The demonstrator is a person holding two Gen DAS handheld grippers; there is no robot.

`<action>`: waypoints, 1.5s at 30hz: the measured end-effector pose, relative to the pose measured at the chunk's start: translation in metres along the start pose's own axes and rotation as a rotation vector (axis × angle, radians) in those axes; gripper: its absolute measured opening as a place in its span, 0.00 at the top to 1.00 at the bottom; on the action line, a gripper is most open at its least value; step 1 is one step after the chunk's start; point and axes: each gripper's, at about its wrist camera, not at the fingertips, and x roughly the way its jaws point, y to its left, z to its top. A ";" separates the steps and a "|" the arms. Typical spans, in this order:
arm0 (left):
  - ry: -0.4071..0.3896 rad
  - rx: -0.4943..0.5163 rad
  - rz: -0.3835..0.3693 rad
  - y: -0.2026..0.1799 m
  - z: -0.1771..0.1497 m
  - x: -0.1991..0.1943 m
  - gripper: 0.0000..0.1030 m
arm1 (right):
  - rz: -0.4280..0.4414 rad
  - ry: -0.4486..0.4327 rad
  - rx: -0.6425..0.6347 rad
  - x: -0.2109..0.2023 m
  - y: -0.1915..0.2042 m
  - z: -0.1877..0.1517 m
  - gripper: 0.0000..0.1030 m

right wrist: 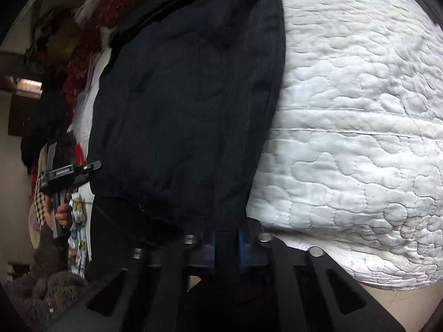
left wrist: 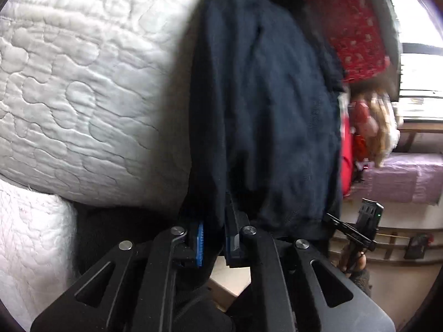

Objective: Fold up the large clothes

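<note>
A large dark navy jacket (left wrist: pixel 265 116) lies stretched over the white quilted mattress (left wrist: pixel 77 88). My left gripper (left wrist: pixel 214 238) is shut on the jacket's hem at one bottom corner, with cloth between its blue pads. My right gripper (right wrist: pixel 227 244) is shut on the hem of the jacket (right wrist: pixel 182 110) at the other bottom corner, beside the mattress (right wrist: pixel 360 138). Each gripper shows in the other's view: the right one (left wrist: pixel 357 232) in the left wrist view, the left one (right wrist: pixel 69 174) in the right wrist view.
A red patterned cloth (left wrist: pixel 351 25) and a pile of mixed clothes (left wrist: pixel 371 127) lie beyond the jacket. A bench with a purple cover (left wrist: pixel 404 177) stands under a window. Dark and red clothes (right wrist: pixel 72 63) are heaped at the far side. A pale floor (right wrist: pixel 401 304) shows below the mattress.
</note>
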 end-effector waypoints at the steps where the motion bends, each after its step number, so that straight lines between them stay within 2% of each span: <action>1: -0.007 -0.001 -0.046 -0.003 -0.001 -0.006 0.92 | -0.004 -0.015 -0.029 -0.002 0.005 -0.002 0.91; 3: -0.036 0.005 -0.123 -0.011 -0.002 -0.022 0.92 | 0.030 -0.063 -0.062 -0.015 0.019 -0.002 0.92; 6: -0.089 0.032 -0.171 -0.027 0.001 -0.044 0.92 | 0.102 -0.132 -0.053 -0.032 0.032 0.001 0.92; 10: -0.146 0.032 -0.247 -0.043 0.016 -0.066 0.92 | 0.244 -0.256 -0.029 -0.062 0.036 0.007 0.93; 18: -0.257 0.032 -0.312 -0.081 0.072 -0.087 0.92 | 0.412 -0.399 0.089 -0.101 0.020 0.046 0.93; 23: -0.318 -0.015 -0.313 -0.091 0.126 -0.096 0.92 | 0.472 -0.448 0.158 -0.115 0.007 0.102 0.93; 27: -0.354 -0.061 -0.285 -0.099 0.178 -0.094 0.92 | 0.481 -0.473 0.208 -0.116 -0.008 0.153 0.93; 36: -0.382 -0.174 -0.185 -0.110 0.309 -0.050 0.92 | 0.469 -0.501 0.400 -0.070 -0.055 0.263 0.93; 41: -0.365 -0.204 -0.101 -0.109 0.355 -0.015 0.92 | 0.478 -0.509 0.501 -0.042 -0.081 0.307 0.93; 45: -0.370 -0.267 -0.133 -0.099 0.385 -0.004 0.92 | 0.529 -0.520 0.561 -0.027 -0.098 0.336 0.92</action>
